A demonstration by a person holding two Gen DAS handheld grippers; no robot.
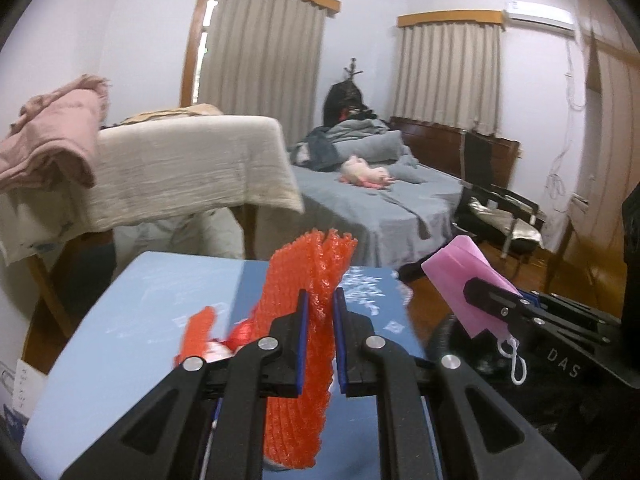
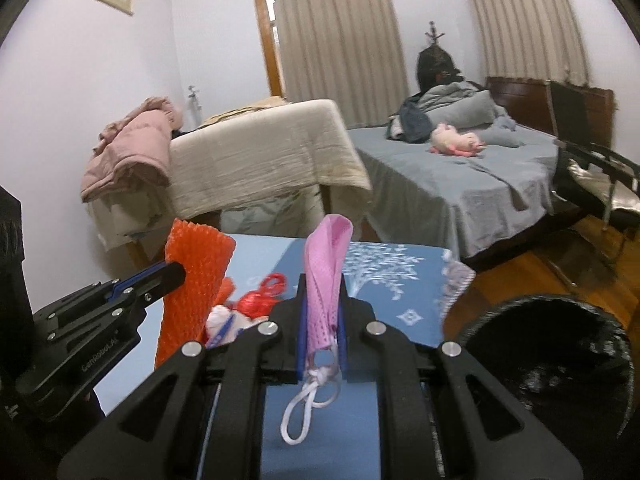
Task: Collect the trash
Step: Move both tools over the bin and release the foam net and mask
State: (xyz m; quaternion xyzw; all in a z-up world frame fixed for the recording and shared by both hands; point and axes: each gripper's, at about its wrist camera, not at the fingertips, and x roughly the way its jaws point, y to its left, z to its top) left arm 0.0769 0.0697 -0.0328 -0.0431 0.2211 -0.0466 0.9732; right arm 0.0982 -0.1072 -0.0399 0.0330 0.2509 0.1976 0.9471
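Over the pale blue patterned tabletop (image 1: pixel 132 320), at its left side: left gripper (image 1: pixel 320 300) clamped on a tall orange foam-net sleeve (image 1: pixel 308 292), pads pressing it from both sides, sleeve standing upright above and hanging below the grip. Just beside it on the tabletop, toward the middle: a small heap of leftover scraps (image 2: pixel 244 312), red crinkled plastic and something white, too blurred to name with certainty. Right of that heap, above the tabletop's right half: right gripper (image 2: pixel 322 308) squeezed together on a folded pink face mask (image 2: pixel 326 272), white ear loop (image 2: pixel 304 412) dangling beneath. Past the tabletop's right edge, lower down: round bin lined with a black bag (image 2: pixel 552 356), mouth open upward.
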